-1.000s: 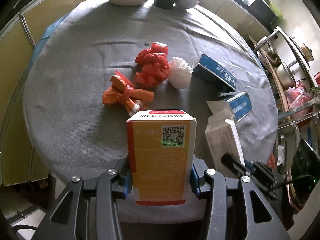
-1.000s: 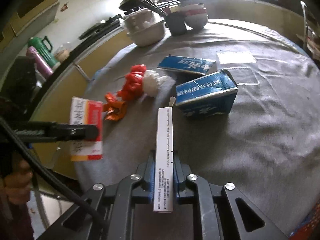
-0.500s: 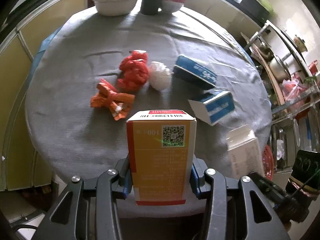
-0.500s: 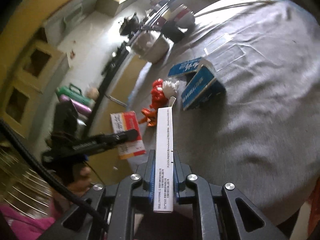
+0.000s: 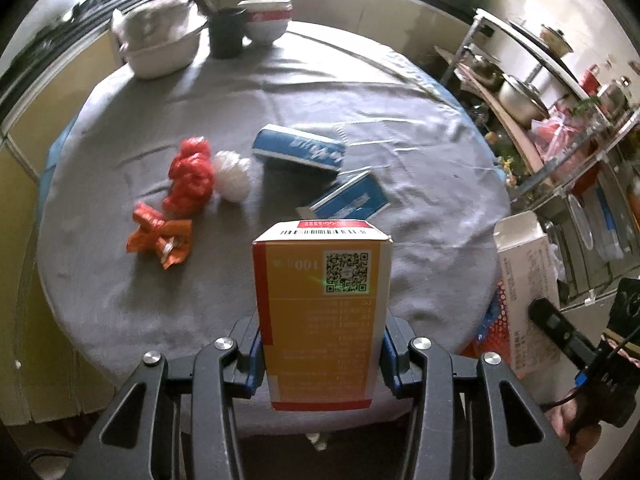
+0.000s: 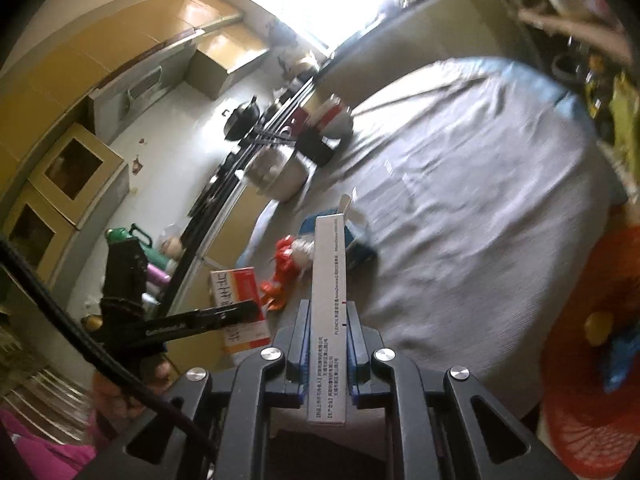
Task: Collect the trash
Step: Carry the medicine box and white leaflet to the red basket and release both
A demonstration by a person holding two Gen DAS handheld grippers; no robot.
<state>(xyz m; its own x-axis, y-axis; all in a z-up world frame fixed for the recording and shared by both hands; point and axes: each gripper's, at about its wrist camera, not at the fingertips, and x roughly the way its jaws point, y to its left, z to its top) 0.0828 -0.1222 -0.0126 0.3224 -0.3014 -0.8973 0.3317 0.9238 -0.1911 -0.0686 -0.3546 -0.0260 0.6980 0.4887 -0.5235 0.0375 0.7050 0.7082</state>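
My left gripper (image 5: pixel 322 356) is shut on an orange box (image 5: pixel 322 312) with a QR code, held off the near edge of the round grey table (image 5: pixel 420 140). My right gripper (image 6: pixel 328 336) is shut on a thin white box (image 6: pixel 329 308), held past the table's right edge; it also shows in the left wrist view (image 5: pixel 524 292). On the table lie a red bag (image 5: pixel 190 176), a white wad (image 5: pixel 233 176), an orange wrapper (image 5: pixel 160 236) and two blue cartons (image 5: pixel 300 150) (image 5: pixel 350 200).
An orange basket (image 6: pixel 588 344) with some trash stands low at the right of the table. A white bowl (image 5: pixel 160 44), a dark cup (image 5: pixel 226 32) and a red-rimmed bowl (image 5: pixel 266 20) sit at the table's far edge. A shelf with pots (image 5: pixel 520 92) stands to the right.
Both grippers have drawn back from the table with their boxes. The right gripper swung right and tilted, so the orange basket came into its view.
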